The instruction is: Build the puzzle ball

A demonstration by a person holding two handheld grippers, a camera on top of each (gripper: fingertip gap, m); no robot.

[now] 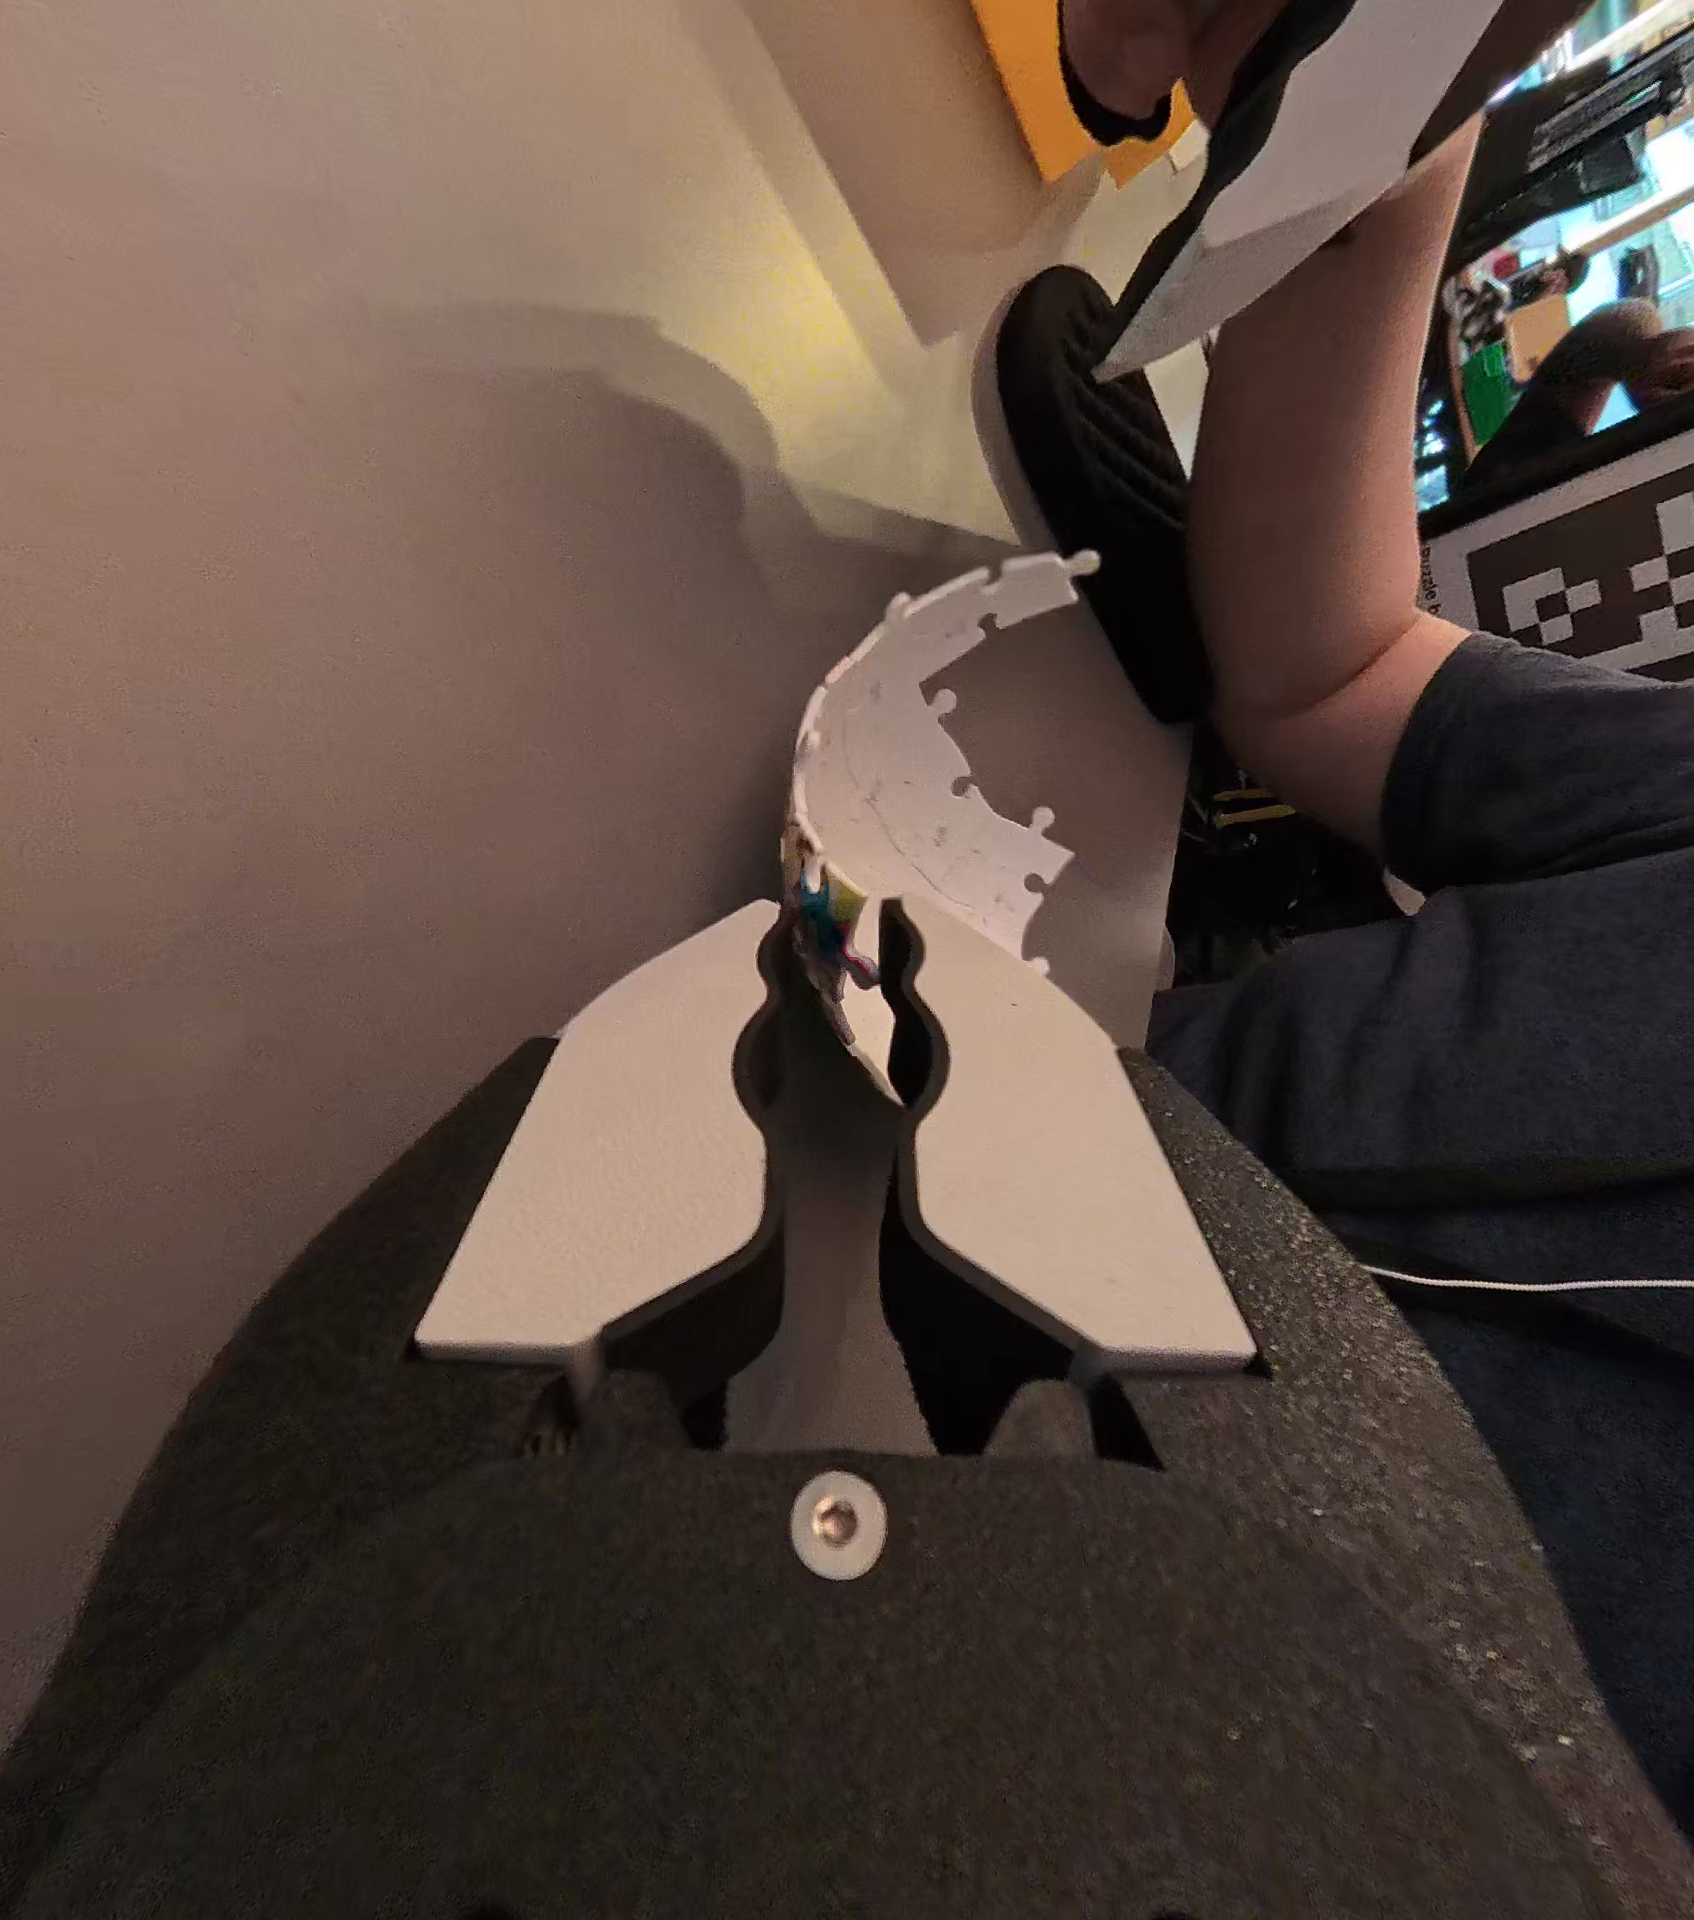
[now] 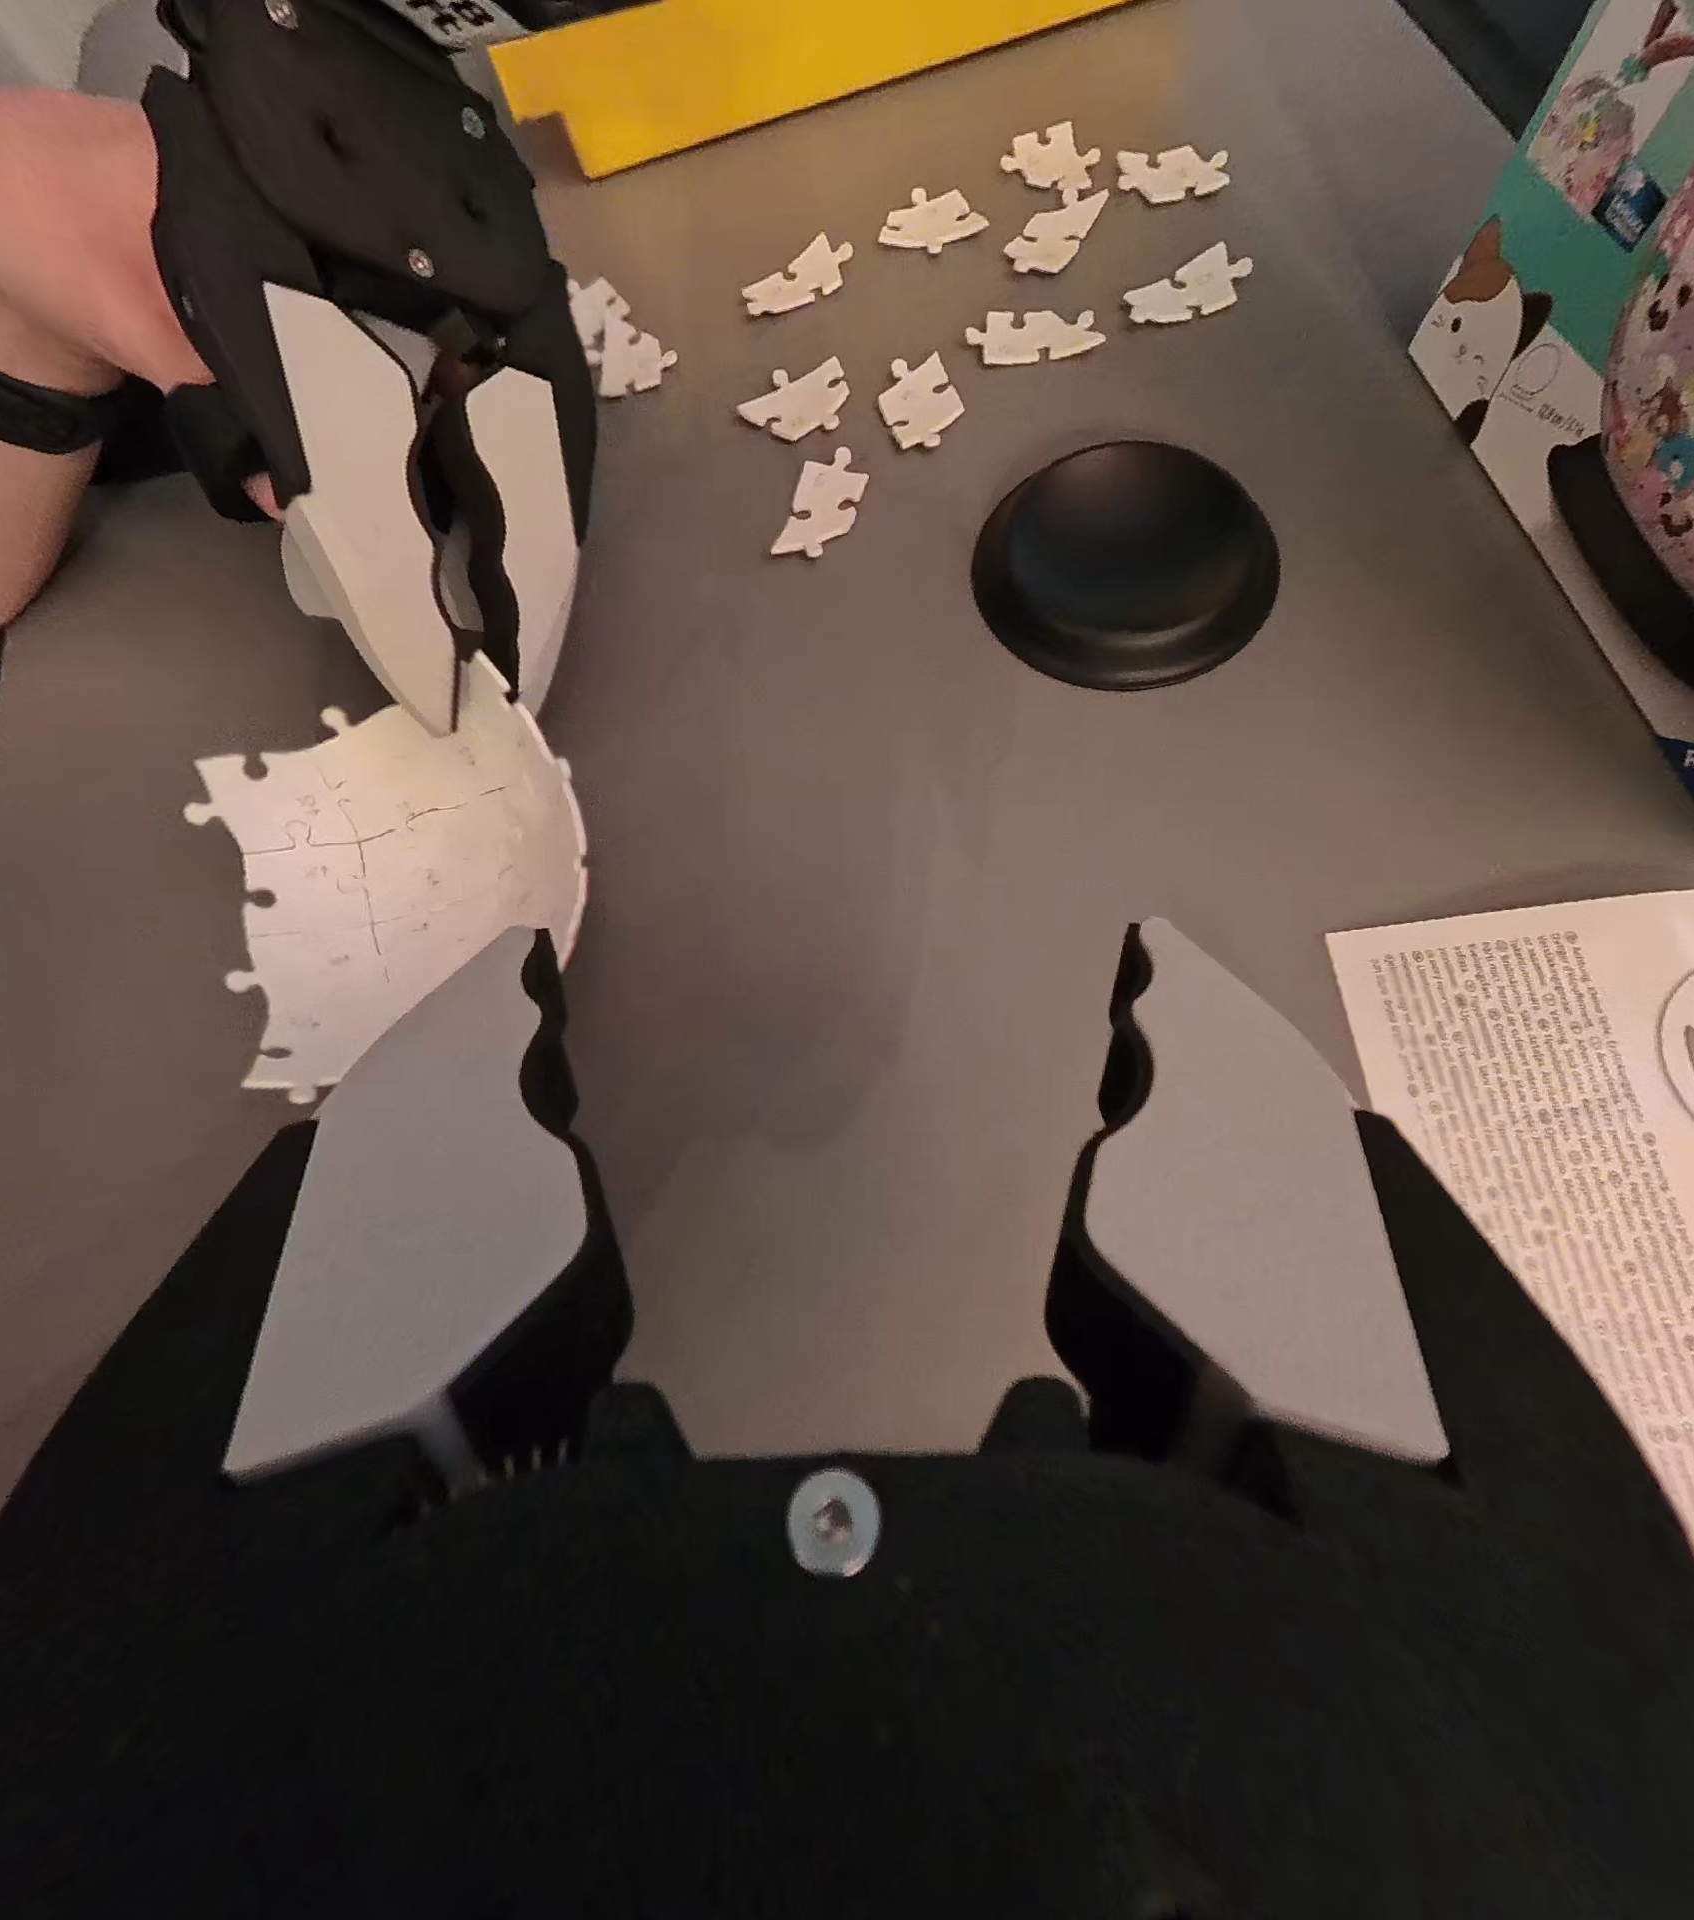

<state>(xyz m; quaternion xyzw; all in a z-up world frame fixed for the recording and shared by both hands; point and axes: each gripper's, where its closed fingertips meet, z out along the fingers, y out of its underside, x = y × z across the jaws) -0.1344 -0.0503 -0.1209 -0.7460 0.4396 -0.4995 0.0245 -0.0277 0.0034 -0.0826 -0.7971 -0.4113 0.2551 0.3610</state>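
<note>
Left fingers (image 2: 453, 717) pinch curved puzzle section (image 2: 386, 883), printed side mostly hidden; right fingers (image 2: 832, 935) spread, empty.

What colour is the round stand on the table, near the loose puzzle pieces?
The round stand is black, slightly glossy. The right wrist view shows it best.

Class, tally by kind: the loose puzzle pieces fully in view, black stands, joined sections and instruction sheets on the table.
Loose puzzle pieces: 10, plus a cluster half hidden behind the left gripper
Black stand: 1
Joined section: 1
Instruction sheet: 1
Total: 13
</note>
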